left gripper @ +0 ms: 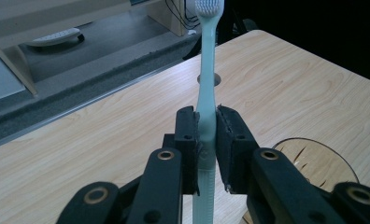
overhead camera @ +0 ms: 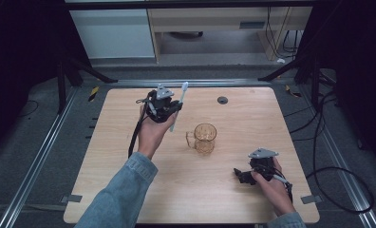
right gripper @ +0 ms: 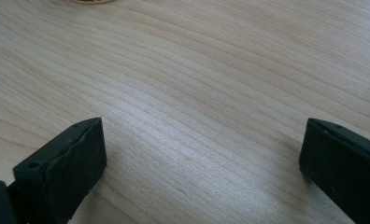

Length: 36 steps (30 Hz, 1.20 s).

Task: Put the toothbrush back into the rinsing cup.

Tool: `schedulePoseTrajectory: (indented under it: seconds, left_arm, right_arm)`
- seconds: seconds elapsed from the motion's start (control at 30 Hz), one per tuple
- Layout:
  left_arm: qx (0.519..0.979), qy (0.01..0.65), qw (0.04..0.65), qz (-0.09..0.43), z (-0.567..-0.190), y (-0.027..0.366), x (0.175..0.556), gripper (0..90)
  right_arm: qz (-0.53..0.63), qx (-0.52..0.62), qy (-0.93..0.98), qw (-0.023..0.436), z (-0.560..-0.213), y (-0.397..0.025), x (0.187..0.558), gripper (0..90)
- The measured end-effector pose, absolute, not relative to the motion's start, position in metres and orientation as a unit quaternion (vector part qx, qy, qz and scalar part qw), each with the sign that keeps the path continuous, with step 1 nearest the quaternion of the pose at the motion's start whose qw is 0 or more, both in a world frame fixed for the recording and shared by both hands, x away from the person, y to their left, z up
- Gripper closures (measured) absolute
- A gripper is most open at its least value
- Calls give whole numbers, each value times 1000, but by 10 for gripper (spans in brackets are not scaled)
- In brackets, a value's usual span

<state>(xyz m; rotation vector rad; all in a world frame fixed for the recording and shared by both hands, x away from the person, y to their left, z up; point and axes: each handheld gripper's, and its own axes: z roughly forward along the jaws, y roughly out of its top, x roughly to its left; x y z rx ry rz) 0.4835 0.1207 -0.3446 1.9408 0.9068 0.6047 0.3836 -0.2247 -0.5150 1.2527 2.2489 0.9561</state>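
Up near the far left part of the table (overhead camera: 129, 190), the left gripper (overhead camera: 169, 110) is raised in the person's left hand (overhead camera: 153, 133), its jaws clamped on the pale green handle of a toothbrush (overhead camera: 179, 107). In the left gripper view the toothbrush (left gripper: 207, 93) stands nearly upright between the two black jaws, pinched around mid-handle — the white bristled head points up and away, and the lower handle runs down below the jaws. From the high view the brush leans slightly, head toward the far edge of the table.

Just right of that hand, an amber glass mug (overhead camera: 204, 137) stands upright on the wood near the table's middle, handle toward the left; its rim (left gripper: 314, 163) shows low at the right of the left gripper view, under the brush.

Over at the near right, the right gripper (overhead camera: 240, 175) lies low by the table in the right hand (overhead camera: 271, 185), well apart from the mug — its jaws are spread wide, with bare wood grain between them in the right gripper view.
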Motion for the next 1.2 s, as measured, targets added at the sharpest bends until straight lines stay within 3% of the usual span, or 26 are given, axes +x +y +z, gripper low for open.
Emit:
schedulePoseTrajectory:
  seconds: [0.4,1.2]
  left_arm:
    - [763,372,468,246,-346,115,485,786]
    - [701,324,556,307,-343,100,466,786]
  right_arm:
    - [341,446,804,196,-515,-225,384,9]
    - [344,442,806,193,-515,-224,383,8]
